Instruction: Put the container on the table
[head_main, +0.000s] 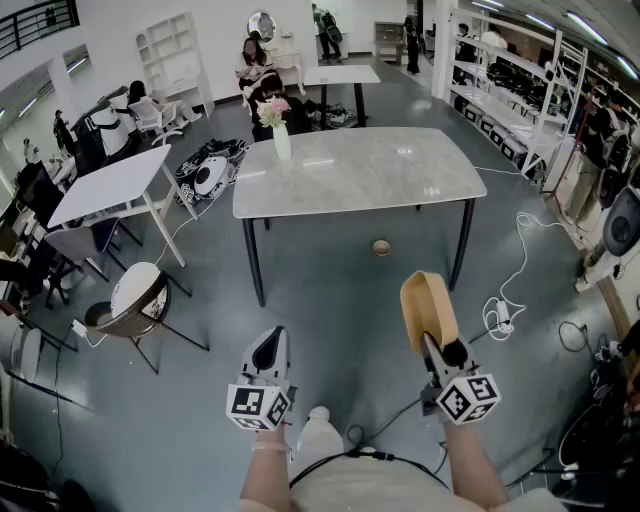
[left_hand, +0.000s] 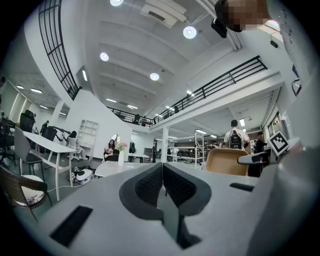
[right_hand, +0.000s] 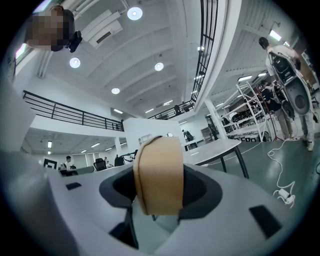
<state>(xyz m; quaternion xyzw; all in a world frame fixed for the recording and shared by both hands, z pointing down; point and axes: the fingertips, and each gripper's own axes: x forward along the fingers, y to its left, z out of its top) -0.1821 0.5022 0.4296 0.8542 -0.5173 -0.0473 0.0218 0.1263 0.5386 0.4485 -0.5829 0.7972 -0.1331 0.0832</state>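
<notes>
A tan oblong container stands on edge between the jaws of my right gripper, which is shut on it; in the right gripper view the container fills the gap between the dark pads. In the left gripper view the same container shows at the right. My left gripper hangs beside it with its jaws closed together and nothing between them. The grey marble-topped table stands ahead, a stretch of floor away from both grippers.
A white vase with flowers stands on the table's far left corner. A small round object lies on the floor under the table. A wicker chair and a white table are at the left; cables trail at the right.
</notes>
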